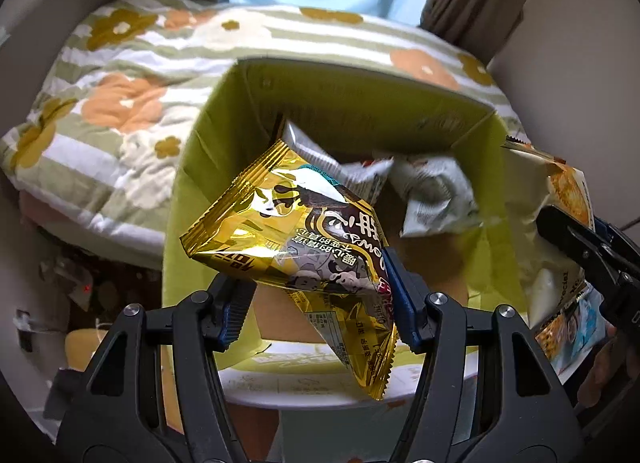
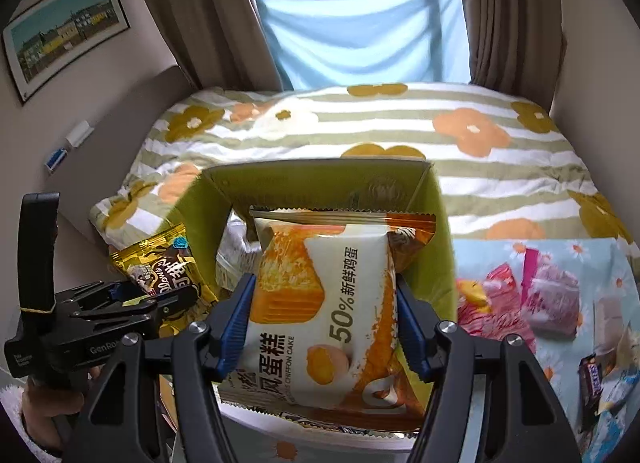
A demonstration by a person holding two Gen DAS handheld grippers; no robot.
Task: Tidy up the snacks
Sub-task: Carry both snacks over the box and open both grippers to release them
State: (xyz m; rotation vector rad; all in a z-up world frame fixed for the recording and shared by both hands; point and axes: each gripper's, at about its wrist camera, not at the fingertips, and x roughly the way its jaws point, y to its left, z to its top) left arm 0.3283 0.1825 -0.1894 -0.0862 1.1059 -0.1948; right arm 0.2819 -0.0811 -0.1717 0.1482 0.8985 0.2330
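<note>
The left gripper (image 1: 320,295) is clamped on a gold snack packet (image 1: 296,239), held above the near edge of the green box (image 1: 192,167). The right gripper (image 2: 326,323) is clamped on a chiffon cake packet (image 2: 320,303) – also over the box, at its right side. Both packets look light, puffy and crinkly, the foil likely slippery; a mid-body pinch should crush less than it risks at the sealed ends. Inside the box lie at least two pale packets (image 1: 432,195). Right of the box, several loose snacks (image 2: 540,295) wait on a floral cloth.
</note>
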